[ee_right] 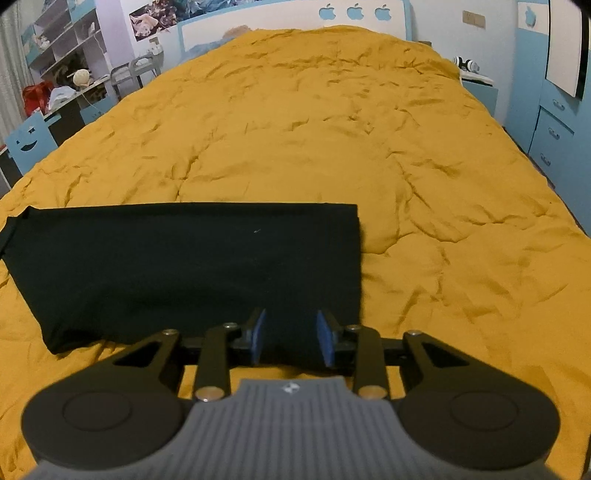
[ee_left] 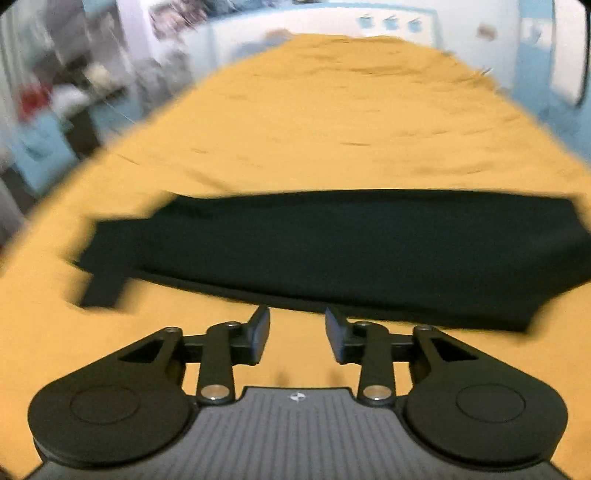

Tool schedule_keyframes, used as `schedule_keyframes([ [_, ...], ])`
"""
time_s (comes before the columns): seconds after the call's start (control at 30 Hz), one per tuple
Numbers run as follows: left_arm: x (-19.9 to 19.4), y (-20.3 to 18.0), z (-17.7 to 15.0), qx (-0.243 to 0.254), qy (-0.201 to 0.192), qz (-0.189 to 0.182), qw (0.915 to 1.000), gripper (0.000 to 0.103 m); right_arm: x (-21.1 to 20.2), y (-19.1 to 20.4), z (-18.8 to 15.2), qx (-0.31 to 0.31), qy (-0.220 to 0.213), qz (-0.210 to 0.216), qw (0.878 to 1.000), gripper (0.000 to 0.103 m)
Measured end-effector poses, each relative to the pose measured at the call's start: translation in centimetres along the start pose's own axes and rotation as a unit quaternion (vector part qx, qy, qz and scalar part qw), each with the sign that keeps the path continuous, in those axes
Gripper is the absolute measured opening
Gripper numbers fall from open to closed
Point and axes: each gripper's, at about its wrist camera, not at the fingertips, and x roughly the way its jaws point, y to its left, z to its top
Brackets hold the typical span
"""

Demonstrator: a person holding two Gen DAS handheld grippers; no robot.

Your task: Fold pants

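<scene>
Black pants lie flat in a long folded band across the yellow bedcover; this view is motion-blurred. My left gripper hovers just short of the pants' near edge, open, with only bedcover between its fingers. In the right wrist view the pants end in a straight edge at the right. My right gripper stands open over their near right corner. Black cloth lies between its blue pads, but they do not pinch it.
The bedcover is wrinkled and runs back to a white headboard with blue apple cutouts. Shelves and a desk stand at the left, with a blue chair. Blue drawers and a nightstand stand at the right.
</scene>
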Motion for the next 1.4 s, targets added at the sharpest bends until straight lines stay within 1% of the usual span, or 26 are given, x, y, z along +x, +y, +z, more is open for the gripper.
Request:
schedule_keyframes([
  [0.07,1.3,2.8,-0.1,0.026,0.006,0.058,0.998,0.051,0.5,0.4,0.2,-0.001,0.002,-0.004,1.0,0.027],
  [0.1,2.1,4.2,-0.2,0.035,0.01,0.077,0.9963,0.054,0.8,0.5,0.3,0.0,0.004,-0.007,1.0,0.027],
  [0.13,3.0,5.4,-0.4,0.04,0.012,0.086,0.9954,0.056,1.1,0.6,0.4,0.002,0.006,-0.009,1.0,0.027],
  [0.2,5.0,7.4,-0.6,0.052,0.016,0.099,0.9936,0.066,1.8,0.9,0.7,0.004,0.011,-0.019,1.0,0.027],
  [0.23,6.0,8.0,-0.7,0.059,0.016,0.105,0.9926,0.067,2.2,1.1,0.8,0.003,0.013,-0.024,1.0,0.027],
  [0.33,9.5,9.1,-1.1,0.072,0.024,0.116,0.9904,0.069,3.1,1.6,1.1,0.002,0.02,-0.037,0.999,0.028],
  [0.43,11.5,10.1,-2.3,0.075,0.028,0.112,0.9905,0.068,4.0,2.1,1.2,-0.003,0.026,-0.047,0.999,0.029],
  [0.47,11.7,10.1,-2.7,0.083,0.022,0.12,0.9891,0.06,4.3,2.2,1.3,-0.004,0.027,-0.05,0.998,0.029],
  [0.5,11.2,10.3,-3.2,0.088,0.014,0.132,0.9873,0.024,4.4,2.3,1.3,-0.006,0.028,-0.054,0.998,0.029],
  [0.53,11.1,10.4,-3.2,0.085,0.008,0.14,0.9864,0.008,4.6,2.4,1.4,-0.009,0.028,-0.057,0.998,0.029],
  [0.57,10.7,10.9,-3.1,0.073,0.0,0.132,0.9885,0.004,4.7,2.4,1.5,-0.012,0.028,-0.06,0.998,0.029],
  [0.6,10.2,11.9,-2.7,0.053,-0.016,0.124,0.9907,0.001,4.8,2.5,1.6,-0.016,0.029,-0.063,0.997,0.029],
  [0.67,9.2,13.6,-1.3,0.026,-0.039,0.129,0.9905,0.001,5.0,2.6,1.7,-0.023,0.03,-0.07,0.997,0.029],
  [0.77,8.4,17.1,1.4,-0.017,-0.059,0.13,0.9896,0.001,5.4,2.5,1.9,-0.025,0.033,-0.085,0.996,0.029],
  [0.87,9.0,20.2,4.5,-0.03,-0.067,0.143,0.987,0.001,5.7,2.3,2.1,-0.024,0.036,-0.097,0.994,0.029],
  [0.97,11.0,22.8,7.5,-0.03,-0.057,0.165,0.9842,0.001,5.9,2.4,2.1,-0.03,0.039,-0.105,0.993,0.029],
  [1.1,14.6,24.6,9.4,-0.022,-0.028,0.191,0.9809,0.001,5.6,2.7,2.1,-0.033,0.04,-0.116,0.992,0.029],
  [1.13,15.5,25.0,9.7,-0.024,-0.021,0.202,0.9788,0.001,5.5,2.8,2.1,-0.033,0.041,-0.119,0.992,0.029],
  [1.17,16.1,25.1,9.8,-0.028,-0.018,0.212,0.9767,0.004,5.4,2.9,2.1,-0.035,0.041,-0.122,0.991,0.029],
  [1.2,16.8,25.5,10.0,-0.036,-0.012,0.22,0.9747,0.013,5.2,3.1,2.1,-0.039,0.042,-0.125,0.991,0.029],
  [1.23,17.1,25.8,10.0,-0.043,-0.007,0.225,0.9735,0.016,5.1,3.3,2.1,-0.045,0.042,-0.127,0.99,0.029],
  [1.3,17.3,26.3,10.0,-0.063,-0.002,0.24,0.9686,0.03,4.7,4.1,2.4,-0.06,0.04,-0.131,0.989,0.029],
  [1.33,16.9,26.6,9.8,-0.077,-0.008,0.244,0.9667,0.032,4.5,4.5,2.5,-0.066,0.037,-0.129,0.989,0.029],
  [1.4,15.5,27.4,9.1,-0.107,-0.02,0.233,0.9663,0.032,4.0,5.5,2.9,-0.075,0.031,-0.12,0.989,0.029],
])
